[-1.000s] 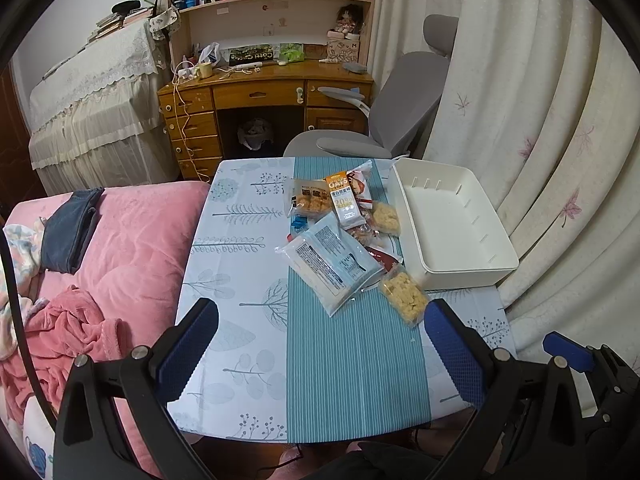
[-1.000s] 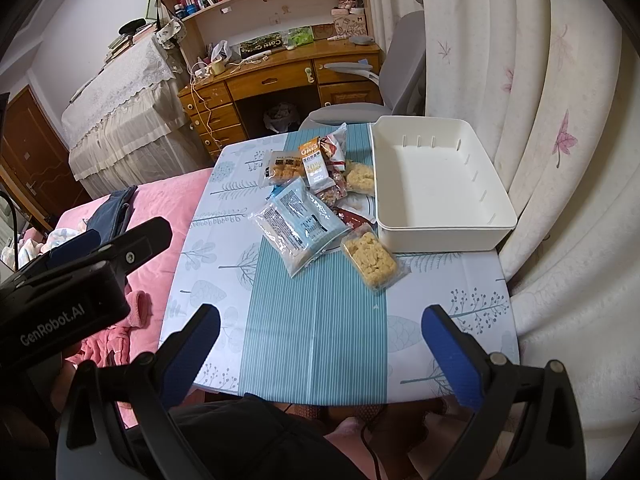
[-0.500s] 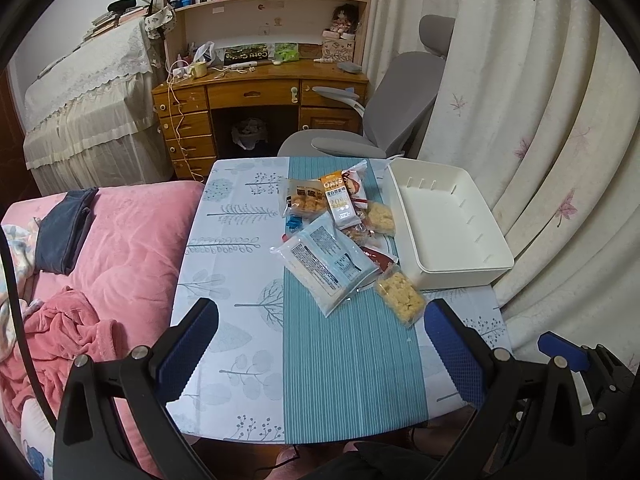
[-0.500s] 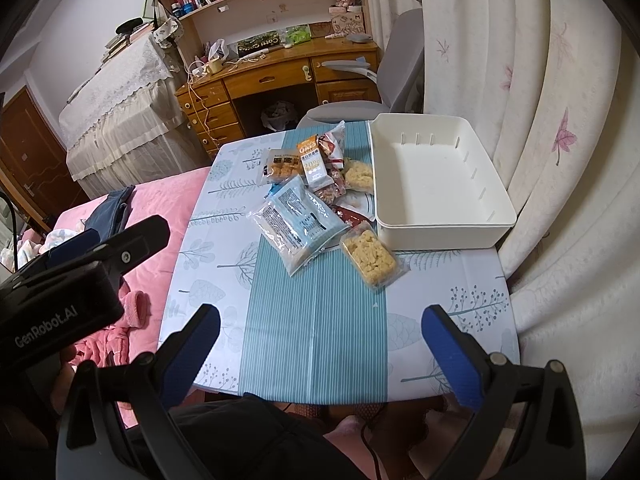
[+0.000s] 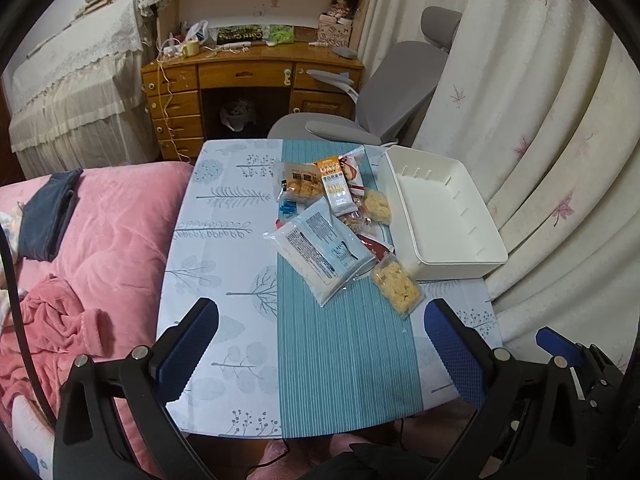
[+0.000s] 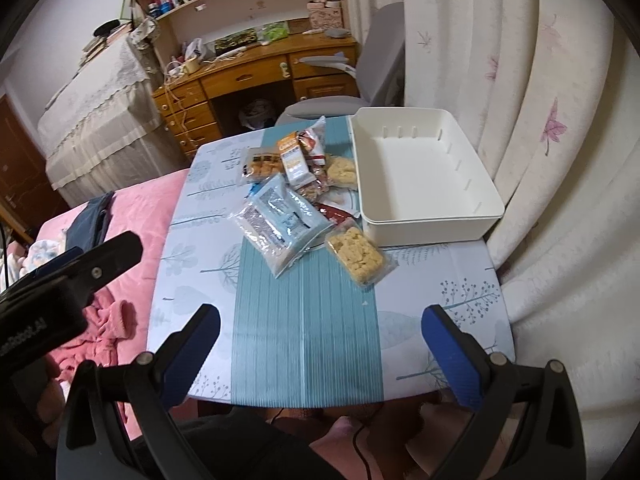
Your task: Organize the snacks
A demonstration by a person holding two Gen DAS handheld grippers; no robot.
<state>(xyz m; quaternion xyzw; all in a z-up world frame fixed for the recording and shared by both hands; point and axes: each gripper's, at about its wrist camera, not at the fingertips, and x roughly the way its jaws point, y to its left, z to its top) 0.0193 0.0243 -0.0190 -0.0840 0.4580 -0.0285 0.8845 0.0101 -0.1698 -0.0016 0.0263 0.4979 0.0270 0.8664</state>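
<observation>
A heap of snack packs lies mid-table: a large pale blue bag [image 5: 320,248] [image 6: 280,220], a clear pack of yellow crisps [image 5: 396,284] [image 6: 356,254] nearest me, an orange-and-white oat bar [image 5: 334,186] [image 6: 294,160] and a pack of small cakes [image 5: 300,186] [image 6: 260,166]. To their right stands an empty white bin [image 5: 456,256] [image 6: 432,228]. My left gripper [image 5: 320,344] and right gripper [image 6: 320,344] both hover open above the table's near edge, holding nothing, well short of the snacks.
The small table [image 5: 224,280] wears a leaf-print cloth with a teal stripe. A pink bed [image 5: 100,248] adjoins its left side, curtains [image 5: 560,140] hang on the right, and a grey chair [image 5: 380,96] and wooden desk [image 5: 248,76] stand behind it.
Both views have shifted slightly, the left gripper drawing back and up a little. The snacks and bin have not moved; both grippers stay open.
</observation>
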